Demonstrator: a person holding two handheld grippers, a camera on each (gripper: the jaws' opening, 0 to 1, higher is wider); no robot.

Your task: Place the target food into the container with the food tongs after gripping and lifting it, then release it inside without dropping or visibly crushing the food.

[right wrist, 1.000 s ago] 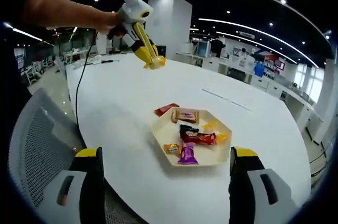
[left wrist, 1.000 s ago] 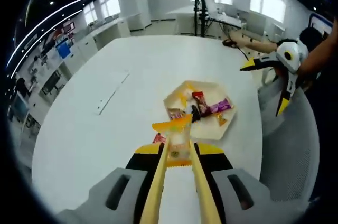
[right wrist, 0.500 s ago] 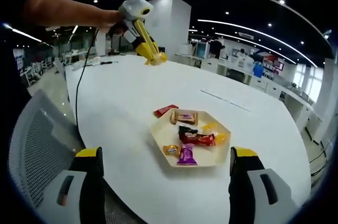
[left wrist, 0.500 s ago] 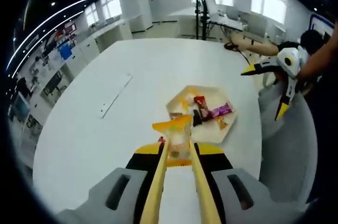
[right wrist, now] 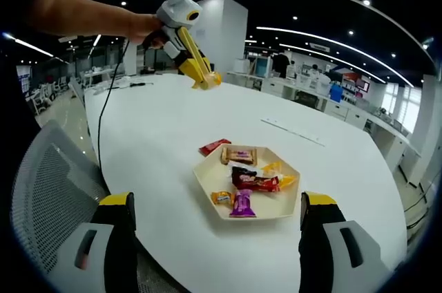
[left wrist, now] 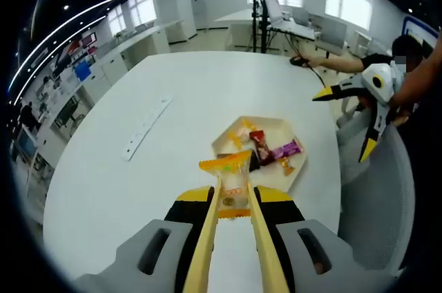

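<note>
Both cams high, opposite sides, share tray (left wrist: 275, 168).

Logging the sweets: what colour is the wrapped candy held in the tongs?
Orange-yellow with a clear middle, the wrapped candy shows best in the left gripper view.

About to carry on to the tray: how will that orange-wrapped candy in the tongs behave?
The orange-wrapped candy looks small and likely light. Its crinkly wrapper probably flexes, so it may slip between the yellow tongs. The left gripper pinches mid-wrapper; a hard squeeze might crush it.
</note>
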